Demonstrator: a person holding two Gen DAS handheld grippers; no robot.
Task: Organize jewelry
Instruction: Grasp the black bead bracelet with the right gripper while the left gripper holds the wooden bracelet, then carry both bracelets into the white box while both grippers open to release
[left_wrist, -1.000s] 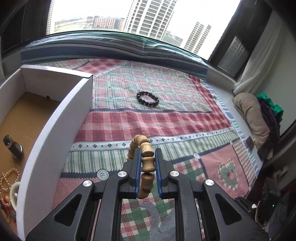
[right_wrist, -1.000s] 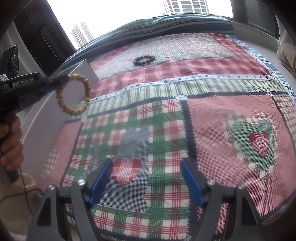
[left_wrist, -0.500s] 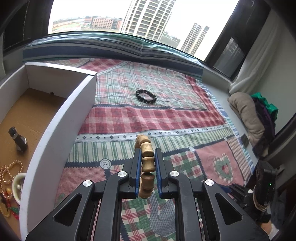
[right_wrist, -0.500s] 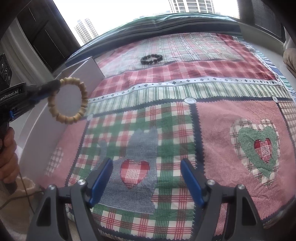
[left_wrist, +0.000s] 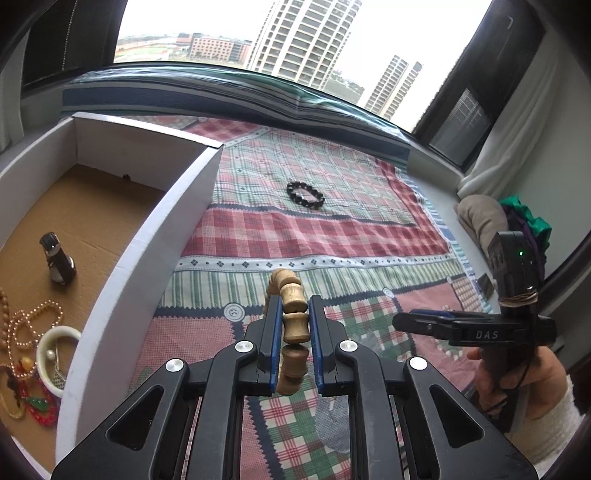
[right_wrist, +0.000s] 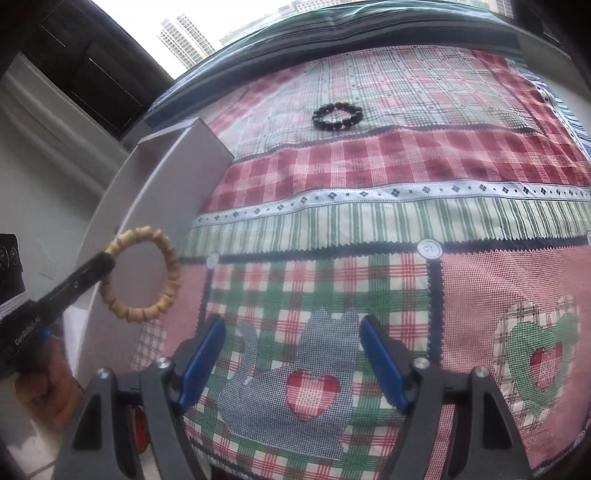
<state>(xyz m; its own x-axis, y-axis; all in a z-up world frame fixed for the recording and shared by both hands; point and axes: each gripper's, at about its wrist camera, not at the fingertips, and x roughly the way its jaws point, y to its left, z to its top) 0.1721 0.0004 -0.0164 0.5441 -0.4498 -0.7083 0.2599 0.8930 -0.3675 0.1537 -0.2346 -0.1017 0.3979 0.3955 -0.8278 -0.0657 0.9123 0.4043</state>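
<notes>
My left gripper (left_wrist: 293, 325) is shut on a tan wooden bead bracelet (left_wrist: 291, 321), held in the air above the patchwork quilt. From the right wrist the same wooden bracelet (right_wrist: 142, 275) hangs as a full ring off the left gripper's tip (right_wrist: 105, 262), just in front of the white box wall. A black bead bracelet (left_wrist: 305, 195) lies flat on the quilt farther back, also in the right wrist view as the black bracelet (right_wrist: 337, 116). My right gripper (right_wrist: 291, 354) stands open over the quilt's cat patch with nothing between its fingers; from the left wrist, the right gripper (left_wrist: 402, 323) shows at the right.
A white box (left_wrist: 147, 254) with a brown cardboard floor stands left of the quilt. It holds a small dark bottle (left_wrist: 57, 258), a gold bead chain (left_wrist: 33, 325), a white bangle (left_wrist: 55, 358) and red and green beads (left_wrist: 38, 406). A hand (left_wrist: 517, 384) grips the right tool. A window runs along the far edge.
The left gripper has carried the wooden bracelet leftward, close to the box wall. The right gripper has moved forward over the quilt and tilted up, and now shows in the left wrist view.
</notes>
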